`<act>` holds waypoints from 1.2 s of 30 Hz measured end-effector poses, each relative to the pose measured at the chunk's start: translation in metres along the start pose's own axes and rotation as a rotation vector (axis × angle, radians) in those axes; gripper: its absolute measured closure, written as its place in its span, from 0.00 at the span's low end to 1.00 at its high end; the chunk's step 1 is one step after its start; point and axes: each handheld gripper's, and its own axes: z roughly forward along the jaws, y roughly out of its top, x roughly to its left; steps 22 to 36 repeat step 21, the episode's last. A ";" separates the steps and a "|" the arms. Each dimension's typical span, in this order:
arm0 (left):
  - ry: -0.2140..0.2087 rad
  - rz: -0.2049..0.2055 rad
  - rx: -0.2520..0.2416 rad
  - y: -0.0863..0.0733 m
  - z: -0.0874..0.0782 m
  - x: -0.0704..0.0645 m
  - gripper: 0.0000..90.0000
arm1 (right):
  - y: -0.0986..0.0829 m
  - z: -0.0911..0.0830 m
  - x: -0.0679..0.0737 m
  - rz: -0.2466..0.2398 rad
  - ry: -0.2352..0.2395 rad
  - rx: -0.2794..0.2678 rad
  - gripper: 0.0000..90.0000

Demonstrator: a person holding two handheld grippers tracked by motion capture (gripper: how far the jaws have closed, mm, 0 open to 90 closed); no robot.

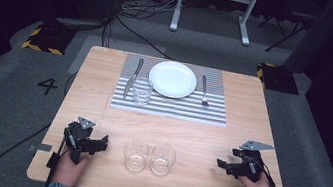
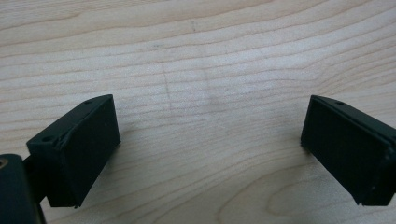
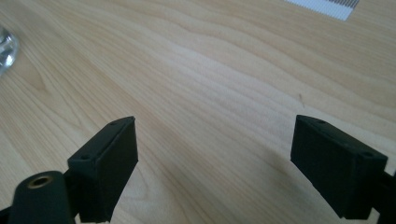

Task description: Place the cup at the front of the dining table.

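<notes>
High view shows my left gripper [image 1: 102, 143] and right gripper [image 1: 222, 165] resting low near the front edge of the table [image 1: 229, 134], each pointing inward, with two empty glasses [image 1: 150, 157] standing side by side between them. The left glass [image 1: 136, 155] is near my left gripper, the right glass [image 1: 163, 159] somewhat farther from my right one; neither is touched. Both tools are spread wide with nothing between the jaws, as each gripper view confirms over bare wood. Farther back a mat [image 1: 169, 105] carries a plate [image 1: 173, 79], a knife [image 1: 133, 79], a fork [image 1: 204, 90] and a third glass [image 1: 142, 90]. I judge the step is to take one of the near glasses. To do it well I would come in level, jaws either side of the wall below the rim, close gently since glass slips and the neighbour stands almost touching, then lift straight up before travelling.
</notes>
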 end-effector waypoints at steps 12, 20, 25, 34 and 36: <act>0.001 0.000 -0.001 0.000 0.000 0.000 0.05 | -0.022 0.008 0.012 -0.087 -0.080 -0.062 0.12; -0.001 -0.001 0.000 0.000 0.000 0.000 0.05 | -0.023 0.009 0.015 -0.061 -0.107 -0.067 0.11; -0.001 -0.001 0.000 0.000 0.000 0.000 0.05 | -0.023 0.009 0.015 -0.061 -0.107 -0.067 0.11; -0.001 -0.001 0.000 0.000 0.000 0.000 0.05 | -0.023 0.009 0.015 -0.061 -0.107 -0.067 0.11; -0.001 -0.001 0.000 0.000 0.000 0.000 0.05 | -0.023 0.009 0.015 -0.061 -0.107 -0.067 0.11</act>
